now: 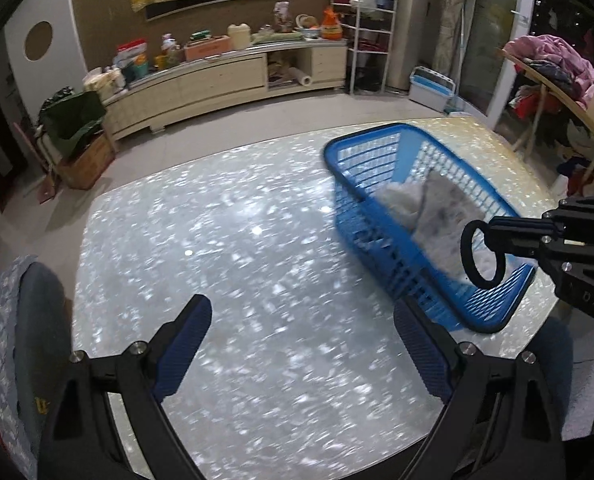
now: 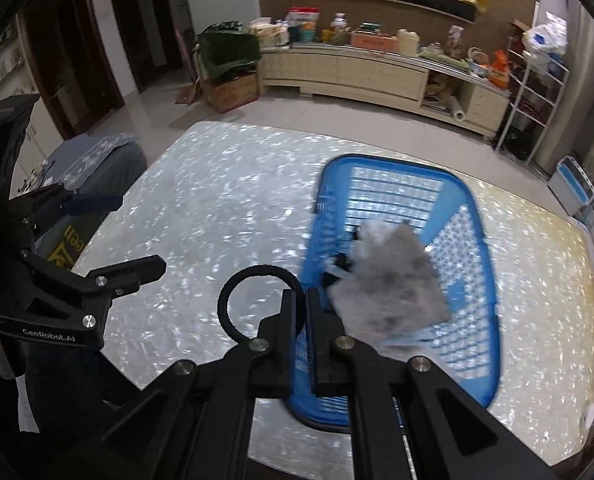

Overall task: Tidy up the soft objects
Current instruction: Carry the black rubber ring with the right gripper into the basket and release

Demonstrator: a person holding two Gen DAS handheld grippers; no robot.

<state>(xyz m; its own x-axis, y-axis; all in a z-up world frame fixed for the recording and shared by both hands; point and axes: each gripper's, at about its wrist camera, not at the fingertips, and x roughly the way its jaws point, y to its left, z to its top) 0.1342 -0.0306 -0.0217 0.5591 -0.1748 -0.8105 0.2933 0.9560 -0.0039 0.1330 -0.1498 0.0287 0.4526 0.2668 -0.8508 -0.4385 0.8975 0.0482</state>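
The left tongs (image 1: pixel 301 352) stand wide open over the speckled counter (image 1: pixel 225 248), their blue pads (image 1: pixel 185 344) spread apart with nothing between them. The right tongs (image 2: pixel 302 300) are pressed fully together and carry a black ring (image 2: pixel 233 280), which sticks out to the left of the fingertips — the ring looks pinched at its edge, though the exact contact is hidden by the fingers. A blue basket (image 2: pixel 485 280) with slatted walls sits on the counter to the right, just beyond the right tongs. Inside it lies a grey fluffy cloth (image 2: pixel 389 292), blurred, with a paler piece (image 1: pixel 397 200) beside it in the left wrist view. The ring hangs above the basket's near-left wall, apart from the cloth. A blue-grey chair (image 1: pixel 21 320) stands at the counter's left edge — behind the counter runs a long low cabinet (image 1: pixel 225 76) crowded with boxes and bottles.
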